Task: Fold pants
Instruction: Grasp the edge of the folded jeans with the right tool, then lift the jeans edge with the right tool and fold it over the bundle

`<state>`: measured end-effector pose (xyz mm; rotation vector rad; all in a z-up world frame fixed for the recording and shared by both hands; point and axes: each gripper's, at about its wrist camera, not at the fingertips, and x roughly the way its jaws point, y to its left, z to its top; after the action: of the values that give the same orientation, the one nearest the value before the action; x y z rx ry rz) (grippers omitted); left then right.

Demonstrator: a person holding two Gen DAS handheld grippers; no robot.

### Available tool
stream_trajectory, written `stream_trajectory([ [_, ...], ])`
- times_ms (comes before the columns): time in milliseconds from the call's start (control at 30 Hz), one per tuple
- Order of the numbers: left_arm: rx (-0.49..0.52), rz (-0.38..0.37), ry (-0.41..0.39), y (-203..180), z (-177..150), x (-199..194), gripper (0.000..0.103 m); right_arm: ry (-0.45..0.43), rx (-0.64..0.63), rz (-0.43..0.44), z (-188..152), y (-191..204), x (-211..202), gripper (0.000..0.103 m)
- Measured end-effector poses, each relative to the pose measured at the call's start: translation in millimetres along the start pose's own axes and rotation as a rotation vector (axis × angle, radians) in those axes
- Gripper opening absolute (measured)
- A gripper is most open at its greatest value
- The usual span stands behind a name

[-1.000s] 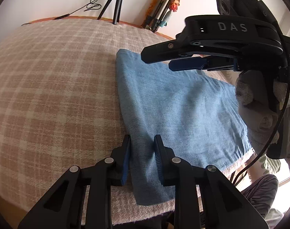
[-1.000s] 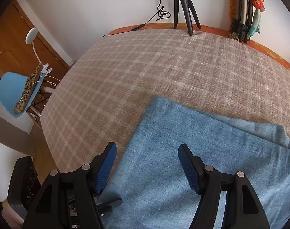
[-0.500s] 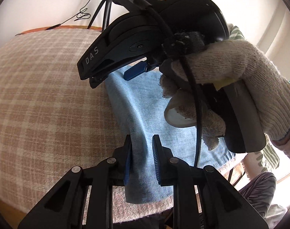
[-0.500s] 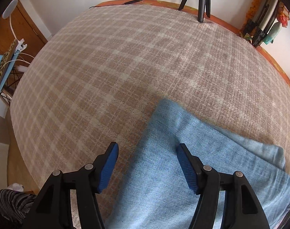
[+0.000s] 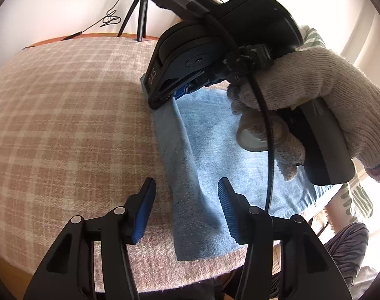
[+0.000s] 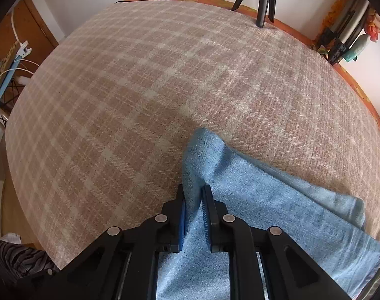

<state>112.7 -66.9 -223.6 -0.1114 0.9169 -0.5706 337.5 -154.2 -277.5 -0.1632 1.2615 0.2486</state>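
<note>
A plaid-covered table (image 6: 130, 95) carries folded blue pants (image 6: 277, 215) and a tripod (image 6: 263, 2).

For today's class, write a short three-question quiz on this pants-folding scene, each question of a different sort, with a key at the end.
1. True or false: the right gripper is shut on an edge of the blue pants.
2. Multiple choice: the left gripper is
A. open, with a raised ridge of the pants between its jaws
B. clamped flat on the checked cloth
C. holding a tripod leg
3. Fill in: at the far edge of the surface, against the wall, stands a black ______.

Key
1. True: the jaws have just closed, pinching the fabric.
2. A: the jaws have just opened, and the pads stand clear of the fabric.
3. tripod
</note>
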Motion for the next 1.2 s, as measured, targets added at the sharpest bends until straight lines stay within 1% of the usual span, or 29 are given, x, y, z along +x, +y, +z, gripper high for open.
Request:
stream_trajectory([
  [133, -0.022, -0.007, 0.030, 6, -3, 7, 0.050, -0.035, 0.032, 0.043, -3, -9, -11, 0.005],
  [167, -0.025, -0.012, 0.031, 7, -3, 7, 0.049, -0.043, 0.039, 0.052, -4, -11, -14, 0.005],
  [200, -0.026, -0.016, 0.026, 7, -3, 7, 0.041, -0.052, 0.045, 0.061, -5, -13, -17, 0.004],
  [233, -0.026, -0.020, 0.025, 7, -5, 6, 0.036, -0.061, 0.051, 0.069, -10, -14, -22, 0.004],
  [267, -0.024, -0.025, 0.023, 7, -5, 5, 0.026, -0.069, 0.057, 0.075, -11, -13, -25, 0.004],
  [300, -0.023, -0.032, 0.019, 7, -5, 4, 0.020, -0.076, 0.063, 0.082, -9, -13, -26, 0.004],
  [400, -0.003, -0.043, -0.015, 2, -6, -4, 0.012, -0.098, 0.071, 0.097, -12, -16, -32, 0.003],
  [467, 0.008, -0.056, -0.028, -5, -6, -9, 0.011, -0.111, 0.076, 0.104, -15, -18, -36, 0.003],
  [600, -0.010, -0.104, -0.049, -9, -1, -16, 0.010, -0.146, 0.098, 0.140, -15, -27, -49, 0.003],
  [733, 0.017, -0.149, -0.084, -23, 10, -23, 0.009, -0.193, 0.129, 0.178, -19, -41, -70, 0.002],
  [833, 0.055, -0.179, -0.109, -41, 18, -28, 0.009, -0.235, 0.146, 0.193, -25, -54, -89, 0.002],
  [1033, 0.107, -0.246, -0.134, -77, 29, -31, 0.009, -0.313, 0.182, 0.194, -45, -93, -131, 0.002],
  [1200, 0.166, -0.298, -0.138, -116, 39, -25, 0.009, -0.371, 0.236, 0.185, -67, -134, -160, 0.002],
])
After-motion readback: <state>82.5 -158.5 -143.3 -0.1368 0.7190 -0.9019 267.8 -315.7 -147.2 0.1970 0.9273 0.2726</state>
